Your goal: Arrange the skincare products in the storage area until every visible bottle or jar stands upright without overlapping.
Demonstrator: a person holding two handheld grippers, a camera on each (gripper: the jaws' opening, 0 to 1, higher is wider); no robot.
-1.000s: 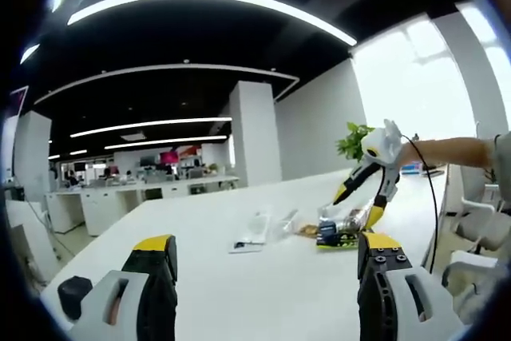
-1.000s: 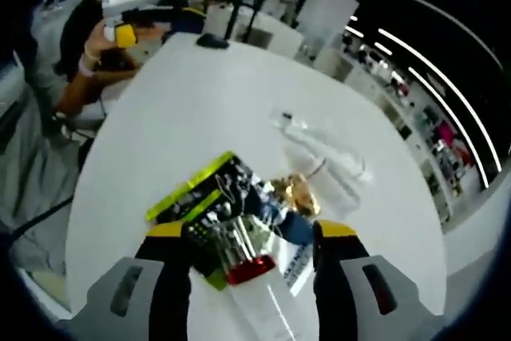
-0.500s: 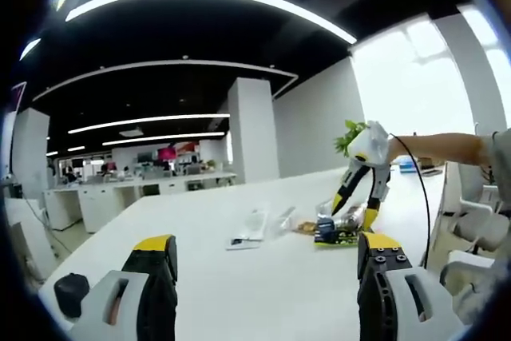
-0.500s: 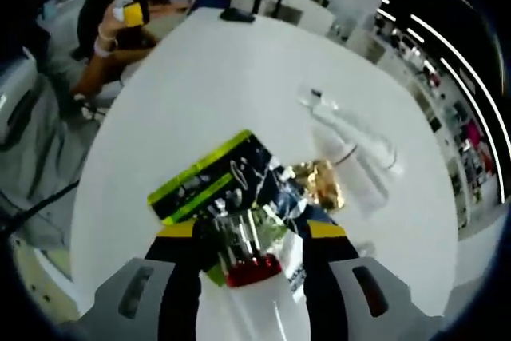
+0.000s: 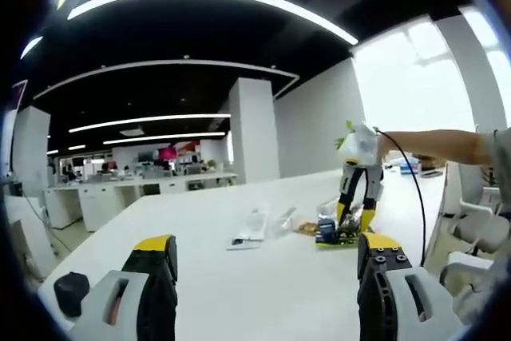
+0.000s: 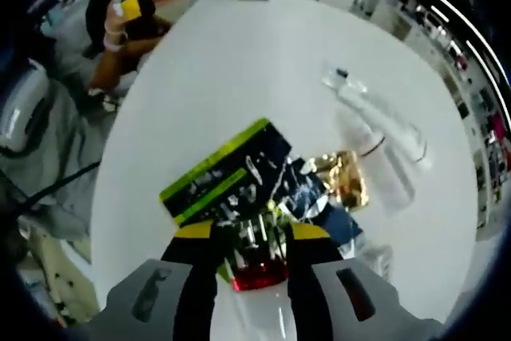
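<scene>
While the clear red-capped bottle (image 6: pixel 257 265) is sitting clamped between the right gripper (image 6: pixel 252 239) jaws, its long axis is running along them toward 12 o'clock, over the green-and-black tray (image 6: pixel 209 184). Well apart, the left gripper (image 5: pixel 267 255) is hanging open, products at 1 o'clock.

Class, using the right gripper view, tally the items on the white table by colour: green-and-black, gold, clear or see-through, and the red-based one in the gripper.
Green-and-black box: 1
Gold packet: 1
Clear tubes or bottles lying flat: about 2, blurred
Red-based clear item, between the right gripper jaws: 1
Total: about 5
</scene>
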